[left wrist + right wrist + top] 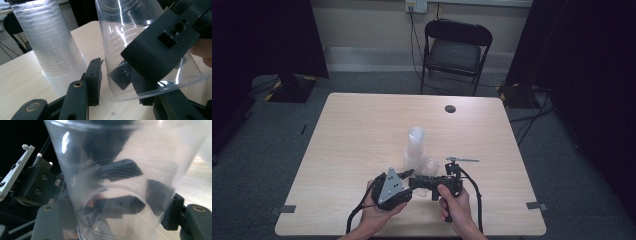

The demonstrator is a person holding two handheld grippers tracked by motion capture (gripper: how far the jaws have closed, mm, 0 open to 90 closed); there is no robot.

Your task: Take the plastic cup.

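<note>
Both claws at the tabletop's near edge — right claw (428, 176) clamps clear cup (140, 50), thin, crushable — left claw (409, 175) brackets its rim, grip unclear.

A pale wood-grain surface (357, 130) with rounded corners stands on grey carpet, and most of its top is bare. Near the middle, a little toward the person's side, a stack of clear plastic cups (415, 147) stands upside down on the wood, and just to its right a thin metal tool (462, 159) lies flat. Toward the far edge a small dark round spot (450, 108) sits in the top, well apart from the rest; I cannot tell whether it is a hole or a cap.
</note>
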